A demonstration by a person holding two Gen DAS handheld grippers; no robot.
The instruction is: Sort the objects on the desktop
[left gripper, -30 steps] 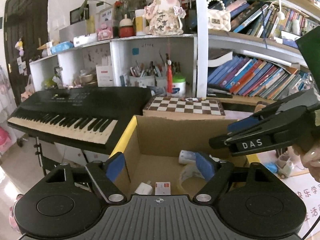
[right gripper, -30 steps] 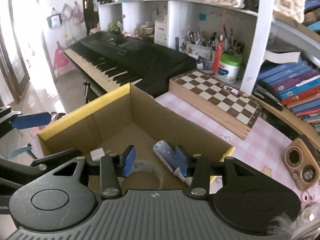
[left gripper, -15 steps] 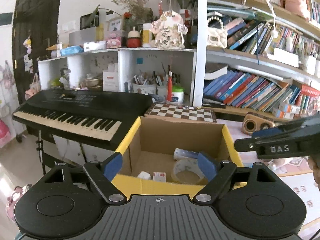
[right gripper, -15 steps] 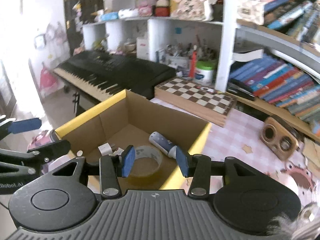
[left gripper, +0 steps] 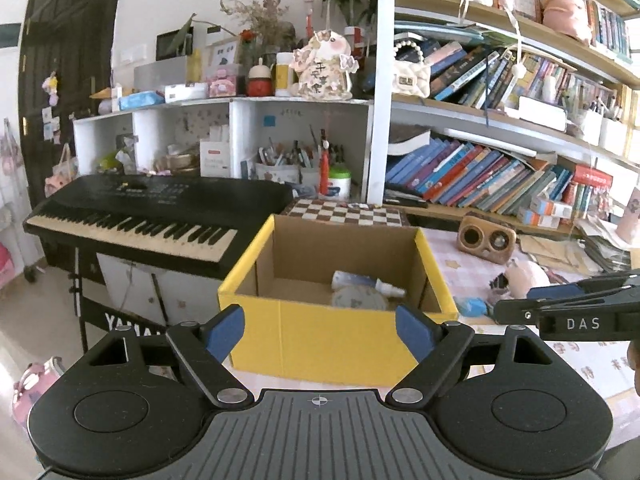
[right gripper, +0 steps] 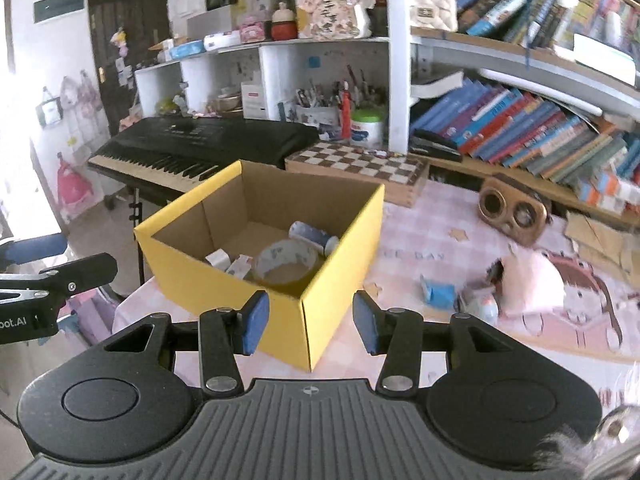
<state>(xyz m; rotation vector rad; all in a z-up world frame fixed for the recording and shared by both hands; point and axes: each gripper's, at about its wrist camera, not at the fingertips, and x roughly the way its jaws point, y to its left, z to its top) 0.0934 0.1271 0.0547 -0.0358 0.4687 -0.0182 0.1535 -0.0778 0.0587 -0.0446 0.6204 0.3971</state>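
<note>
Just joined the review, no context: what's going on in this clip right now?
A person with a handheld gripper in each hand is sorting desk clutter into a yellow cardboard box. The box already holds a tape roll, a small spray bottle and a few small white items. The left gripper and right gripper are both open and empty, in front of the box. A pink plush and a blue packet still lie on the table.
</note>
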